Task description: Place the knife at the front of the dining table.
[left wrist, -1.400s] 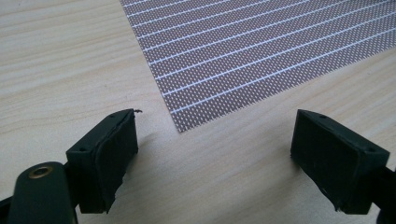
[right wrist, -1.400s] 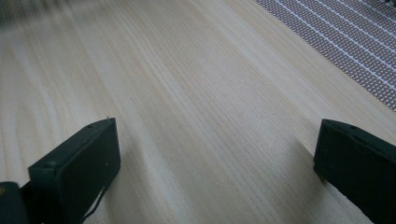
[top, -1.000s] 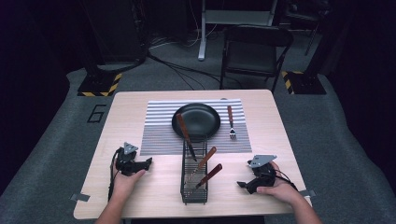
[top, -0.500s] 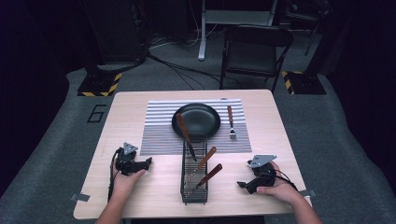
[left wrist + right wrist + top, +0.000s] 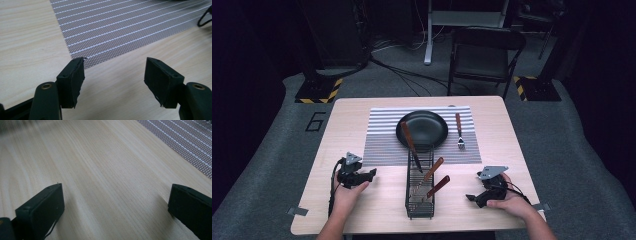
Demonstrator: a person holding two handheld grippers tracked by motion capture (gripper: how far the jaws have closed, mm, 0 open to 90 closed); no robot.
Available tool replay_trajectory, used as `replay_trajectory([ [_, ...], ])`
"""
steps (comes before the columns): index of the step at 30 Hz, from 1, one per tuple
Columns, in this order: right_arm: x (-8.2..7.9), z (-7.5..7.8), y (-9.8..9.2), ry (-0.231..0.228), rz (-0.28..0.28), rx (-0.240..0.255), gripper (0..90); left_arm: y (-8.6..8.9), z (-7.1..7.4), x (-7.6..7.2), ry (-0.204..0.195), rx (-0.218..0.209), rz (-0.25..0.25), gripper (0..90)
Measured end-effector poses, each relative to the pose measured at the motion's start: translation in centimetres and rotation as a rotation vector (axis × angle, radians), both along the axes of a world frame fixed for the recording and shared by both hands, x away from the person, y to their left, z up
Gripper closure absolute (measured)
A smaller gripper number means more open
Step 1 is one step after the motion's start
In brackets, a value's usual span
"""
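- Your left gripper (image 5: 371, 174) rests on the wooden table (image 5: 362, 112), well to the left of the wire basket (image 5: 419, 197). Its jaws stand apart with nothing between them, and they have just been closing a little.
- In the left gripper view, that gripper (image 5: 113, 80) points at bare wood, with the corner of the striped mat (image 5: 130, 22) just past one jaw tip.
- Your left hand (image 5: 346, 192) wraps the gripper body from behind, nearer the table's front edge than the basket's middle.
- Your right gripper (image 5: 470, 198) sits on the table to the right of the basket, level with its near end. Its jaws are wide apart and hold nothing.
- In the right gripper view, that gripper (image 5: 116, 205) looks across plain wood, with a strip of the mat in the far corner.
- Your right hand (image 5: 507, 200) grips it, further right of the basket.
- The basket stands between your two grippers, touching neither. It is a narrow black wire rack, long end toward you.
- Three wooden-handled utensils (image 5: 432, 170) lean in the basket, handles up.
- Just behind the basket lies the mat, and on it a black plate (image 5: 427, 127); the basket's far end reaches the plate's near edge.
- A fork (image 5: 459, 131) with a wooden handle lies on the mat, behind and to the right of the basket, just beside the plate.
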State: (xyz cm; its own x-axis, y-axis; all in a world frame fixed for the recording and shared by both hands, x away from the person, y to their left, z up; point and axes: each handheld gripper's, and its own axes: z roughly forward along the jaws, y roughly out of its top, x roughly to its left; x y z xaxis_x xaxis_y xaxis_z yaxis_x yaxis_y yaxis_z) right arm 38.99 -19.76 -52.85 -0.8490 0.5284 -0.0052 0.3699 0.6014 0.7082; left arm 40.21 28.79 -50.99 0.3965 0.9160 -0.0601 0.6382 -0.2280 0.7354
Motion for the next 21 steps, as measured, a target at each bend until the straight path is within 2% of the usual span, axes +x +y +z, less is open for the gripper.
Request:
replay_trajectory([
  [1, 0.0, 0.0, 0.0, 0.0, 0.0, 0.0, 0.0, 0.0, 0.2, -0.1, 0.011, -0.001, -0.006, 32.7],
  [7, 0.0, 0.0, 0.0, -0.002, 0.0, -0.001, 0.0, -0.1, 0.8, -0.2, 0.016, -0.026, -0.013, 33.8],
  [13, 0.0, 0.0, 0.0, -0.001, -0.001, -0.001, 0.0, 0.1, 1.9, -0.2, 0.001, -0.039, 0.01, 36.1],
  [21, 0.0, 0.0, 0.0, -0.003, 0.001, -0.001, 0.0, 0.0, 3.5, -0.5, -0.005, -0.041, -0.01, 38.3],
])
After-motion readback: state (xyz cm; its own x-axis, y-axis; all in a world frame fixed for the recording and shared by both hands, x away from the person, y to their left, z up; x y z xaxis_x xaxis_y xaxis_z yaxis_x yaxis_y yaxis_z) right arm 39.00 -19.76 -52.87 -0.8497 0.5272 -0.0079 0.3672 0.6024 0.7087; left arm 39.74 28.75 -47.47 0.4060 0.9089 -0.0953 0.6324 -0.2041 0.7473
